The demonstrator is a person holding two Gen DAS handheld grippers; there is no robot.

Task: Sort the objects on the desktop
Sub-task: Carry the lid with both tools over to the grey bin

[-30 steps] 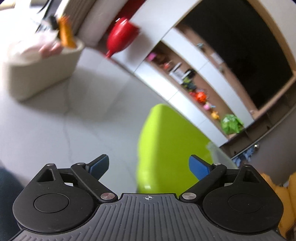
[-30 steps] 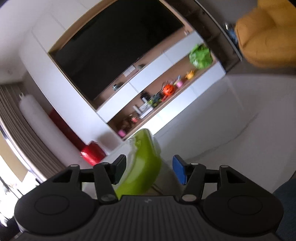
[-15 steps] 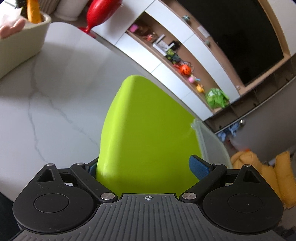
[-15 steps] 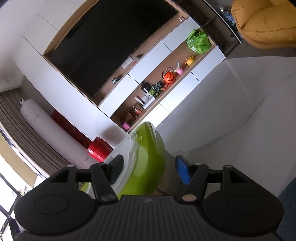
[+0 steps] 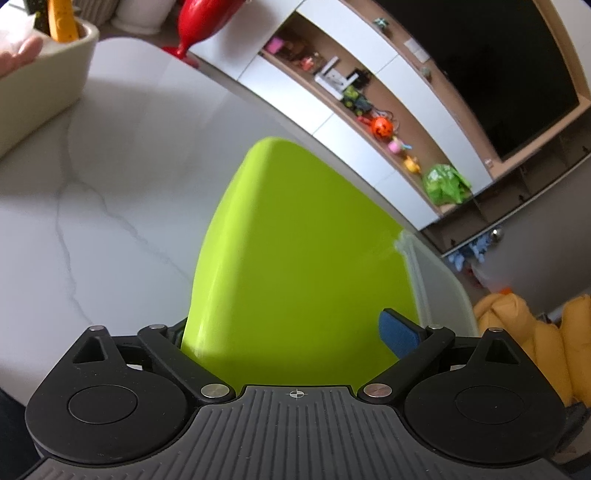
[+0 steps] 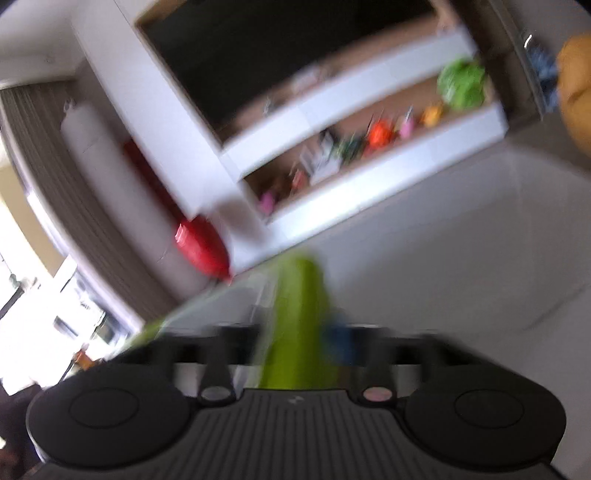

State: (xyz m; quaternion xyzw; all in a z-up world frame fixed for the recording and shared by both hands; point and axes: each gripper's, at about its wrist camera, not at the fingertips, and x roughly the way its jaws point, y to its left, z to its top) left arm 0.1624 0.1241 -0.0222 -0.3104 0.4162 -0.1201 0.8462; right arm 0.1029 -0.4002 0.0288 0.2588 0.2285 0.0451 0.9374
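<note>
Leftmost in the left wrist view, a cream tub (image 5: 44,85) stands at the far left edge of the desk (image 5: 122,192), with an orange item (image 5: 62,22) upright in it and a hand (image 5: 16,55) on its rim. Moving right, we see the lime-green lid (image 5: 295,266), the task's thing as we judge it, tilted up on edge over a clear container (image 5: 439,280) near the desk's right edge. Our left gripper (image 5: 291,332) straddles the lid's near end with its jaws wide; one blue pad (image 5: 399,328) stands clear of the plastic, the other is hidden behind the lid, so we judge nothing is clamped there. In the blurred right wrist view, our right gripper (image 6: 299,343) has just been closing, and its jaws are pinched on the lid's (image 6: 299,325) thin edge. We judge the lid light, stiff and smooth, hence slippery; a hold on the rim near a corner, where the plastic is thickest, should serve better than the flat face, which may flex or slide. The desk is pale marble-patterned stone with grey veins, hard and glossy. Beyond it stand a red vase (image 5: 207,22), a white shelf unit (image 5: 373,110) carrying toys, a dark screen (image 5: 491,74) and, at far right, yellow cushions (image 5: 535,332).
</note>
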